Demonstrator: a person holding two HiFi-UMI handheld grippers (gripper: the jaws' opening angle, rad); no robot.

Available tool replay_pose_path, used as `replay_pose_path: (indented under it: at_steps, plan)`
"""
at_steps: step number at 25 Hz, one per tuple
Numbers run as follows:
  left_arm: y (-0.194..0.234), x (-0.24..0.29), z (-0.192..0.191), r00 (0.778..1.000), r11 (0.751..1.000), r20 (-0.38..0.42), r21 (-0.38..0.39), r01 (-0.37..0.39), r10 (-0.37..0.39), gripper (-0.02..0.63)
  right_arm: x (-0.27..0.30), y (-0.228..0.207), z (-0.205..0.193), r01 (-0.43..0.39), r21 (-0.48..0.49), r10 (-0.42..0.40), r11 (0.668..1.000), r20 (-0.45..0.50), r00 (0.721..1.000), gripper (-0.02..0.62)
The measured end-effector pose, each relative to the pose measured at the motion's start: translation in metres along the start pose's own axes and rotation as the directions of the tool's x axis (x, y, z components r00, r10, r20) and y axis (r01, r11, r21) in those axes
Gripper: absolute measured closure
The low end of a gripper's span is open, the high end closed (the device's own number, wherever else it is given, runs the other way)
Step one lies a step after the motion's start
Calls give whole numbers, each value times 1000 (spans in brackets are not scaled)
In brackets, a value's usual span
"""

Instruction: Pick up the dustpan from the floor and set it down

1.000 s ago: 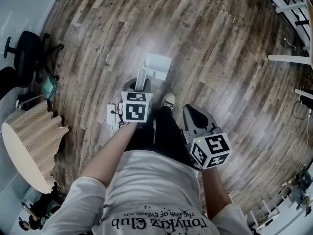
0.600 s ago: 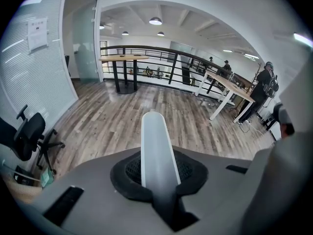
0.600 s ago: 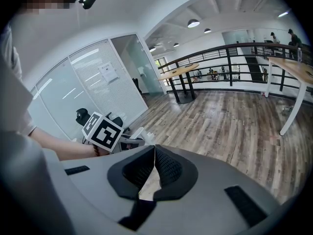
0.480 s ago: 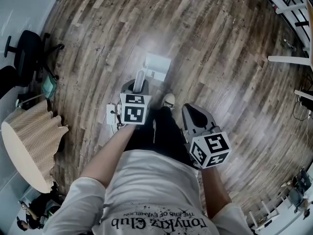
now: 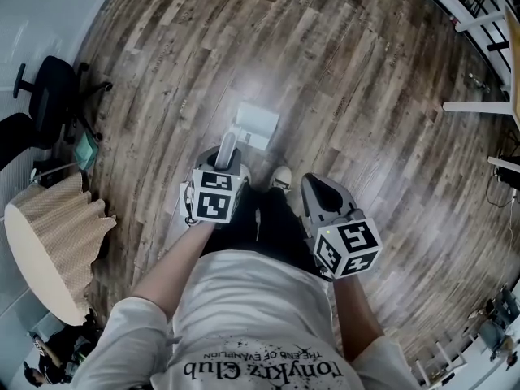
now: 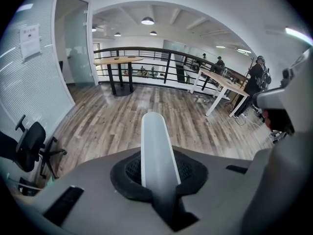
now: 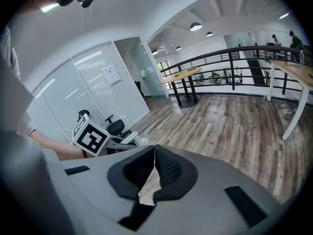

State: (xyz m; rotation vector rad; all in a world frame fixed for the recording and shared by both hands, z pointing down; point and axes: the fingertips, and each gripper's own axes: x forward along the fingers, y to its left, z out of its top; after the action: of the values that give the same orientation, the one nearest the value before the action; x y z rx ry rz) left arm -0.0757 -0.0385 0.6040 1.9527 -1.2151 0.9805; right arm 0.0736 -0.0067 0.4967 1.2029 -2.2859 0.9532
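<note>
Grey, ribbed fingers of the right gripper point(image 7: 154, 153) were pressed together on nothing, idle at the person's side. Beside it, the left gripper point(image 6: 157, 177) had its fingers clamped on the dustpan's pale handle point(image 6: 155, 146), which ran straight out between them. Further out, the white dustpan point(image 5: 258, 125) sat at the handle's far end over the wooden floor point(image 5: 366, 88), well in from the floor's edges. Whether it had cleared the boards I couldn't tell. I took this for the lift. Next would come carrying it level, lowering it flat, then parting the fingers.
</note>
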Motion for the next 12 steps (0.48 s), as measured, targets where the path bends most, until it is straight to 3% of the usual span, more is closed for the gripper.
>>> replay_pose_path:
  at_steps: [12]
  plan:
    - [-9, -72, 26, 998, 986, 1, 156, 65, -66, 532, -14, 15, 29, -6, -40, 8, 999, 55, 998, 569]
